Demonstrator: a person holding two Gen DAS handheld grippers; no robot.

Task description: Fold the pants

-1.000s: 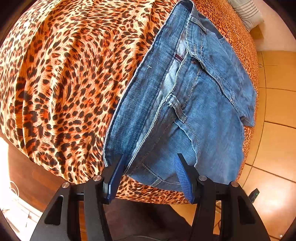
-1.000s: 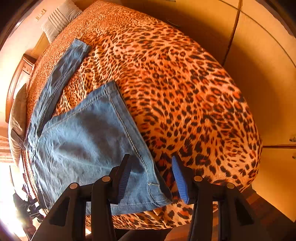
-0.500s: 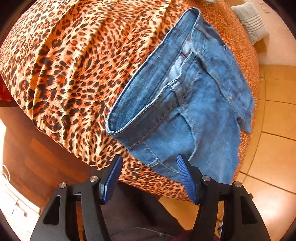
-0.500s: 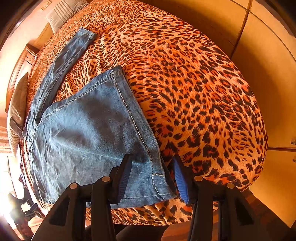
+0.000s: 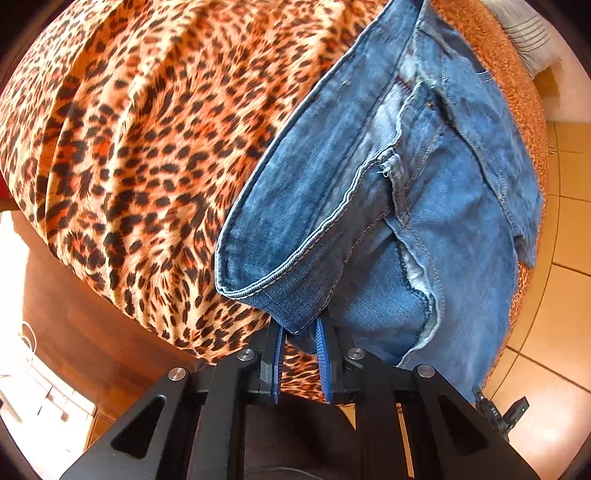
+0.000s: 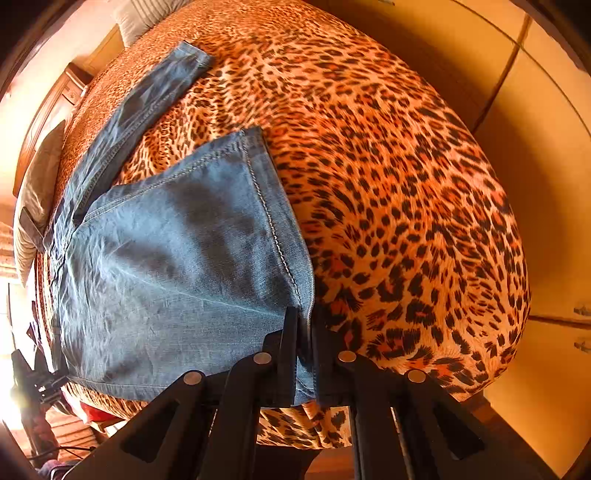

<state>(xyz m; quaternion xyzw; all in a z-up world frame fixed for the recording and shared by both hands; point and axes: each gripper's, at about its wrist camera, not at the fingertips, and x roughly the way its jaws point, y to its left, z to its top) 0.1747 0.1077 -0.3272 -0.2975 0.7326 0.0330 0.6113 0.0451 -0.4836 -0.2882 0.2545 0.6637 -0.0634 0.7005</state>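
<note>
Blue denim pants (image 5: 424, 206) lie on a bed with a leopard-print cover (image 5: 147, 129). In the left wrist view their waistband end is near me, and my left gripper (image 5: 300, 334) is shut on the waistband corner (image 5: 295, 314), which is lifted off the bed. In the right wrist view one pant leg (image 6: 177, 266) spreads wide near me and the other leg (image 6: 147, 99) runs away to the far left. My right gripper (image 6: 303, 332) is shut on the near leg's hem corner by the side seam.
Striped pillows (image 5: 524, 26) lie at the bed's head (image 6: 136, 18). Tiled floor (image 5: 565, 240) lies beside the bed. Pale wardrobe doors (image 6: 535, 147) stand beyond the bed's foot. A wooden nightstand (image 6: 55, 107) is at far left.
Both grippers have moved forward onto the pants and closed: the left on the waistband corner, the right on the leg hem corner. The waistband corner now stands lifted.
</note>
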